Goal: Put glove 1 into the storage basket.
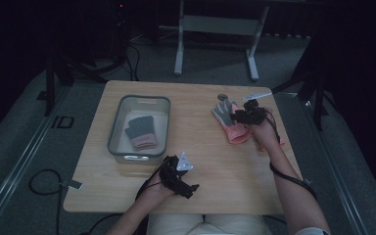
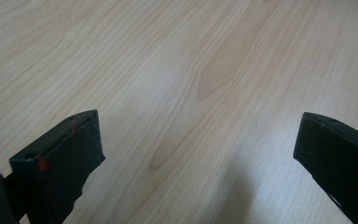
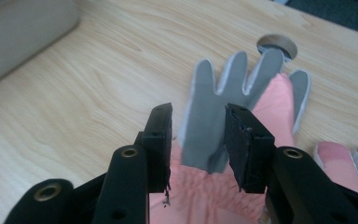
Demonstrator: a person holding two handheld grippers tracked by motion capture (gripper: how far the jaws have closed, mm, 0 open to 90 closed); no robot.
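Risk first: my right gripper point(image 3: 198, 140) has its jaws part-way closed around the grey-and-pink glove point(image 3: 223, 121), straddling the palm where grey fabric meets the pink cuff, but I cannot tell whether the pads are biting cloth or only framing it. If I lift now with a shallow pinch, I judge the fabric could slide out and the glove flop back onto the table point(image 1: 210, 161), perhaps half over the far right edge, which it already lies near. A second pink glove piece point(image 3: 349, 161) sits just beside it at the right; closing carelessly could snag both. The round hole point(image 3: 277, 45) in the tabletop, just beyond the fingertips, could catch a dragged finger.

My left gripper point(image 2: 196, 154) hangs wide open over bare wood with nothing between its jaws, close to my edge of the table and just in front of the grey bin point(image 1: 115, 125). That bin already holds a folded glove point(image 1: 141, 132); a swinging carry across could clip its rim
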